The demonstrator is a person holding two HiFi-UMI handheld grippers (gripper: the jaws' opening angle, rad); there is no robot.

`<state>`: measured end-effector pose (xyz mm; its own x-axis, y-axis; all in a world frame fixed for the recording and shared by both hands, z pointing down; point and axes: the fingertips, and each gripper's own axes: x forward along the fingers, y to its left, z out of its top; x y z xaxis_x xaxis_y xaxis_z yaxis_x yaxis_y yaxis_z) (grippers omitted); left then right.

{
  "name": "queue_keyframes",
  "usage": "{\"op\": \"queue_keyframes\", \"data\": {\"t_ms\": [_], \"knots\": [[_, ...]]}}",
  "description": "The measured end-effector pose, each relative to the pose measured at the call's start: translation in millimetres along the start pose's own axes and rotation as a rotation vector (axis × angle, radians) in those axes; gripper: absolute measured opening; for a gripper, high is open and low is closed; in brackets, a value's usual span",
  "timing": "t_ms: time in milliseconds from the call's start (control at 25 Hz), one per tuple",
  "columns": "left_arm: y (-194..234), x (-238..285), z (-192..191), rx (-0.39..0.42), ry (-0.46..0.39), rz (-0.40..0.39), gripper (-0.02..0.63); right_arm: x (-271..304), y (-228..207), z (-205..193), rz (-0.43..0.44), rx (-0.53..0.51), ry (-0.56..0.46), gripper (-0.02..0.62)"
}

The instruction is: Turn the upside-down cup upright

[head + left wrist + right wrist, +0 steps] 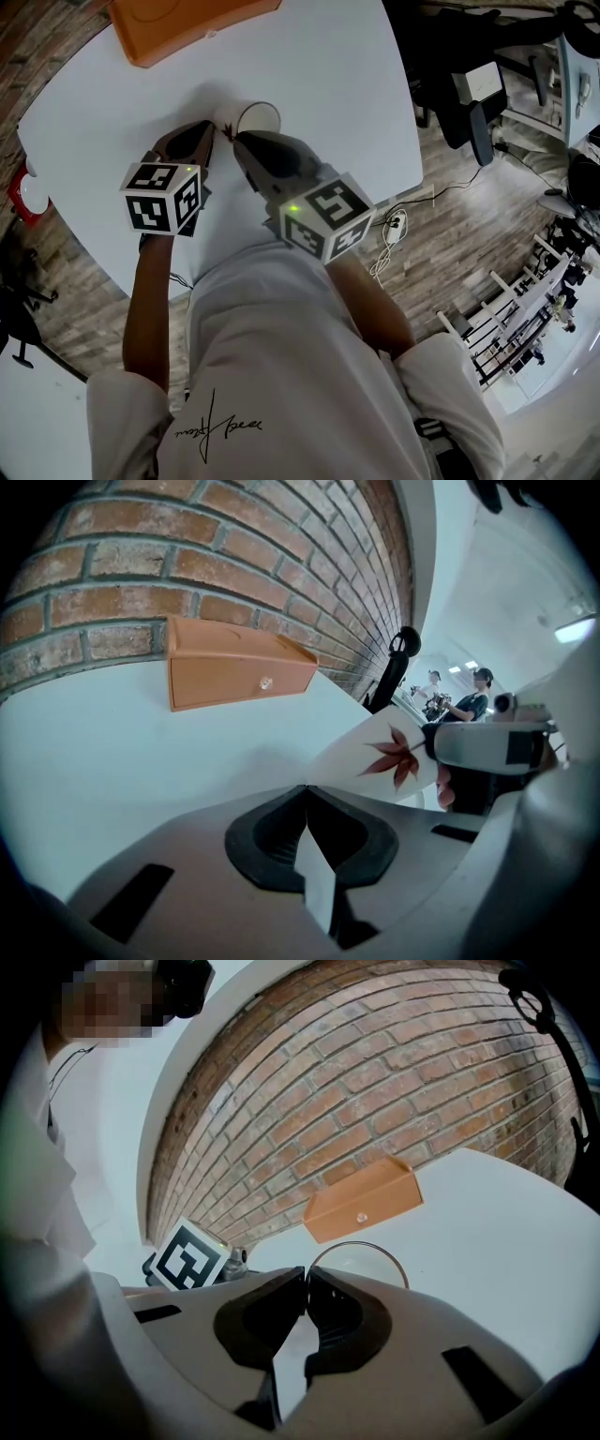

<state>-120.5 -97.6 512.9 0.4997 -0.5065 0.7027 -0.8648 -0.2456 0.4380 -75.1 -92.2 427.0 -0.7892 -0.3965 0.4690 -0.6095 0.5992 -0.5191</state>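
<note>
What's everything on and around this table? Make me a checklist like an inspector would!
Surface: white table with a curved edge.
Job's things: white cup with a red leaf print; its open rim shows and it looks tipped.
Clutter: orange box at the table's far edge.
Grippers: left gripper is shut with nothing between its jaws; right gripper seems shut on the cup's rim.
Cables: cables lie on the floor beside the table.
Surroundings: brick wall, wooden floor, dark office chair, people far off.
</note>
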Motion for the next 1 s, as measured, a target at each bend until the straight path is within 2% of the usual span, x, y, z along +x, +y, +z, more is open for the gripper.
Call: {"op": "queue_keyframes", "data": {"t_ms": [480,680,1000], "knots": [[-1.5,-1.3,-4.1,-0.011,0.003,-0.016,0.011,6.3,5.3,3.5,-0.001,-0.057,0.015,0.023],[5.1,-1.7,-6.0,-0.021,0.011,0.008,0.011,12.4,4.9,7.6,-0.001,-0.080,0.014,0.021],[13.1,-7.3,-4.8,-0.055,0.000,0.004,0.011,19.3,5.9,6.8,0.002,-0.074,0.021,0.021]]}}
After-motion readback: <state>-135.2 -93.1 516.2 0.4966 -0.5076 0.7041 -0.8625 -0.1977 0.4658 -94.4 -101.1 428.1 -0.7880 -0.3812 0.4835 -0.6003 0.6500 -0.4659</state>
